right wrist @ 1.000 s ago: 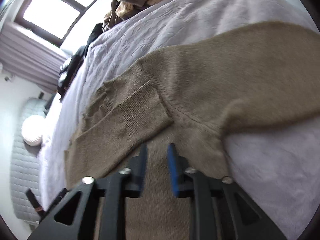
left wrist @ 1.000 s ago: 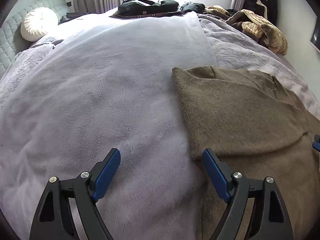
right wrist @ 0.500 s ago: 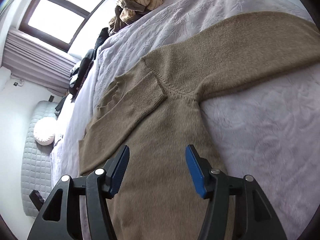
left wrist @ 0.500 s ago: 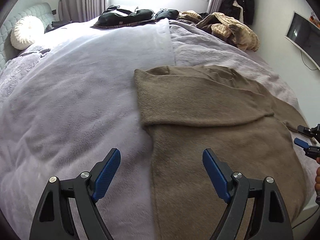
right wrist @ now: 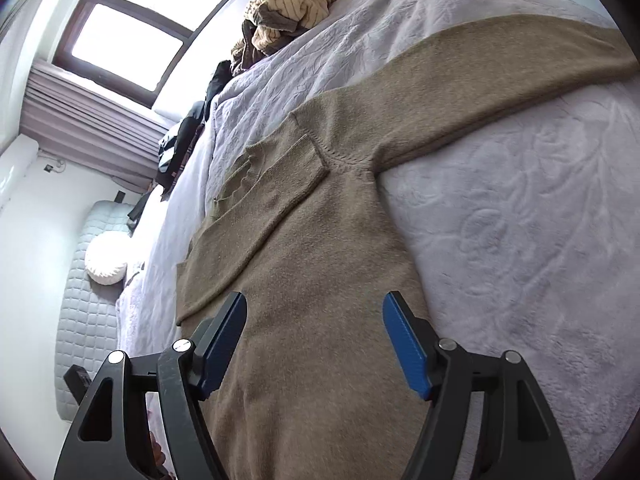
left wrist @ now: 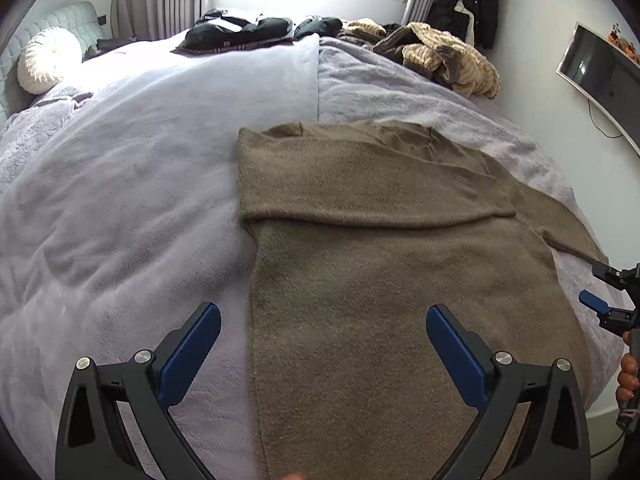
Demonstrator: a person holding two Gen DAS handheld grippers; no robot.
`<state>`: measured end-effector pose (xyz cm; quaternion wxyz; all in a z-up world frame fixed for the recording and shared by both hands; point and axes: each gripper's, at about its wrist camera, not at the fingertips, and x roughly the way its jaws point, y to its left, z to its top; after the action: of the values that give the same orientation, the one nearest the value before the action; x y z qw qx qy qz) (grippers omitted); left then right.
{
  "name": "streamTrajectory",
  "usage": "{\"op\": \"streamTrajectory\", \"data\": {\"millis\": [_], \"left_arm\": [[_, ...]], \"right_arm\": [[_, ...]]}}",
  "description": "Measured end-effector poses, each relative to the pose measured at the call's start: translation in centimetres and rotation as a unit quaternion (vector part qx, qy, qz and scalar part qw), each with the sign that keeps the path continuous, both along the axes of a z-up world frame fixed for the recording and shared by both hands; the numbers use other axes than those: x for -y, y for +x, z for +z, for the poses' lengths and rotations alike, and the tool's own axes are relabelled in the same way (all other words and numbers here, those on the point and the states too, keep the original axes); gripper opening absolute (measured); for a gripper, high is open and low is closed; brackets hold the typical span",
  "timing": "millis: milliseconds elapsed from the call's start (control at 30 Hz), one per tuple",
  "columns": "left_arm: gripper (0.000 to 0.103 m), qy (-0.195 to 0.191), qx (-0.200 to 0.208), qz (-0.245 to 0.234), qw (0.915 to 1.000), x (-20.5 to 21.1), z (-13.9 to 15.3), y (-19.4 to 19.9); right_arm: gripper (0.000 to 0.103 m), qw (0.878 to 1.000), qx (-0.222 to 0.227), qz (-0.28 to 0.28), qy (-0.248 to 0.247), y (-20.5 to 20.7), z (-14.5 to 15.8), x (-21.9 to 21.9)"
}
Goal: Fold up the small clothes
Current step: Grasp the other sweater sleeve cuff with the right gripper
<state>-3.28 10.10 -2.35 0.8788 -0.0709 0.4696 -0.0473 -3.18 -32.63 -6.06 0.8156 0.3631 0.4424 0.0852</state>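
Note:
A brown knitted sweater (left wrist: 400,248) lies flat on the lilac bed cover (left wrist: 120,184). One sleeve is folded across its chest; the other sleeve (right wrist: 500,68) stretches out sideways. My left gripper (left wrist: 322,350) hovers above the sweater's lower left edge, jaws still opening, nothing between them. My right gripper (right wrist: 314,340) hangs over the sweater's body, jaws also opening and empty; it shows too as a right gripper (left wrist: 604,292) at the far right edge of the left wrist view, with a hand behind it.
A heap of striped and dark clothes (left wrist: 444,56) lies at the bed's far right corner, black garments (left wrist: 240,30) along the far edge. A round white cushion (left wrist: 46,60) rests by the headboard. A wall screen (left wrist: 600,80) hangs on the right.
Both grippers have pulled back and up from the sweater, which now shows more fully. The right gripper's jaws went from nearly shut to wide apart; the left's spread wider.

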Motion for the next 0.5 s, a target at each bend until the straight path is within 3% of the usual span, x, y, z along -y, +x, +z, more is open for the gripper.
{"op": "streamTrajectory", "data": {"millis": [133, 200, 333, 500], "left_arm": [[0.103, -0.024, -0.065, 0.008, 0.9975, 0.2, -2.6, 0.4], [0.103, -0.025, -0.079, 0.020, 0.9963, 0.5, -3.5, 0.2], [0.103, -0.024, -0.076, 0.012, 0.9967, 2.6, -3.5, 0.5], [0.103, -0.012, -0.038, -0.011, 0.9991, 6.8, -1.2, 2.3]], "right_arm": [[0.074, 1.000, 0.003, -0.006, 0.005, -0.8, -0.5, 1.7], [0.074, 1.000, 0.004, -0.010, 0.007, -1.1, -0.7, 2.7], [0.074, 0.999, 0.009, -0.039, 0.013, -1.6, -1.1, 5.9], [0.074, 0.995, 0.019, -0.096, 0.019, -1.9, -1.0, 10.9]]}}
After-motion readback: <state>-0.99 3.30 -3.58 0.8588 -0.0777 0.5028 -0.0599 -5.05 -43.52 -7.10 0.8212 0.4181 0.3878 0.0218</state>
